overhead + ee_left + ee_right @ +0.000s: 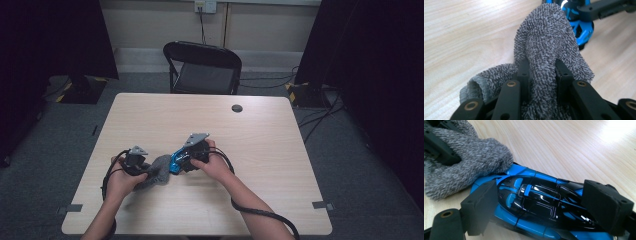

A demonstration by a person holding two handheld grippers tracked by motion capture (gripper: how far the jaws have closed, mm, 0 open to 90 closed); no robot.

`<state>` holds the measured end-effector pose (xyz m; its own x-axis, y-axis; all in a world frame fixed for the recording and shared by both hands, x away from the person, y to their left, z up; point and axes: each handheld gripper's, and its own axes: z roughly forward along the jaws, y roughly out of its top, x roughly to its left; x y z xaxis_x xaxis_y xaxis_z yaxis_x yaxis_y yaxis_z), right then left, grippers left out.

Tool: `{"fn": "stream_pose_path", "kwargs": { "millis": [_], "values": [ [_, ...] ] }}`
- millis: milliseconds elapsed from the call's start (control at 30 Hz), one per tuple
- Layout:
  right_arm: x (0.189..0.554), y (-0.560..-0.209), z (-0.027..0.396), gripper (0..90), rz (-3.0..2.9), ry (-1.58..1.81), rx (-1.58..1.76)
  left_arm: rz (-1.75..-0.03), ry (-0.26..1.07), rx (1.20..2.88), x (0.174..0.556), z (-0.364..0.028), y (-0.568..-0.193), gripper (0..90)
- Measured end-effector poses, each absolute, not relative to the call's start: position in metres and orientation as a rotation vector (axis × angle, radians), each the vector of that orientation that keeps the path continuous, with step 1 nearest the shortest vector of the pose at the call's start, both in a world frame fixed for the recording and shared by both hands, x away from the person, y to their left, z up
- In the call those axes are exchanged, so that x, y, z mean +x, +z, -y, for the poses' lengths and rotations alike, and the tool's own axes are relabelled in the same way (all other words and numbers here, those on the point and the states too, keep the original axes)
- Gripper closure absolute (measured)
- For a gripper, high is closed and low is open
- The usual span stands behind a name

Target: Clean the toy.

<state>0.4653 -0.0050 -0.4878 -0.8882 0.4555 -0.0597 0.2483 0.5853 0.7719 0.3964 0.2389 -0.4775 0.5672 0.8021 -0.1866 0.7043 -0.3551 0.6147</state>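
A grey terry cloth (159,170) lies bunched on the wooden table (150,115), and my left gripper (149,172) is shut on it. In the left gripper view a thick fold of the cloth (546,45) stands pinched between the two black jaws of the left gripper (542,68). Just to the right is a blue and black toy car (175,161), with my right gripper (179,162) shut on it. In the right gripper view the pads of that gripper (544,205) press on both sides of the car (536,202). The cloth (461,167) touches one end of the car.
A black folding chair (202,67) stands behind the table's far edge. A round cable hole (237,108) sits near the table's far right. Dark curtains hang at both sides. The grippers' cables (260,214) trail off the near edge.
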Motion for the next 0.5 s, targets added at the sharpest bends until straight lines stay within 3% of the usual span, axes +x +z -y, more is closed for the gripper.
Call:
{"fn": "stream_pose_path", "kwargs": {
  "millis": [500],
  "values": [
    [0.4651,-0.4881,0.0051,13.8,-2.563,1.194,0.581,-1.279,0.282,2.052,0.4038,-0.2467,-0.4811,71.0]
  ]
}}
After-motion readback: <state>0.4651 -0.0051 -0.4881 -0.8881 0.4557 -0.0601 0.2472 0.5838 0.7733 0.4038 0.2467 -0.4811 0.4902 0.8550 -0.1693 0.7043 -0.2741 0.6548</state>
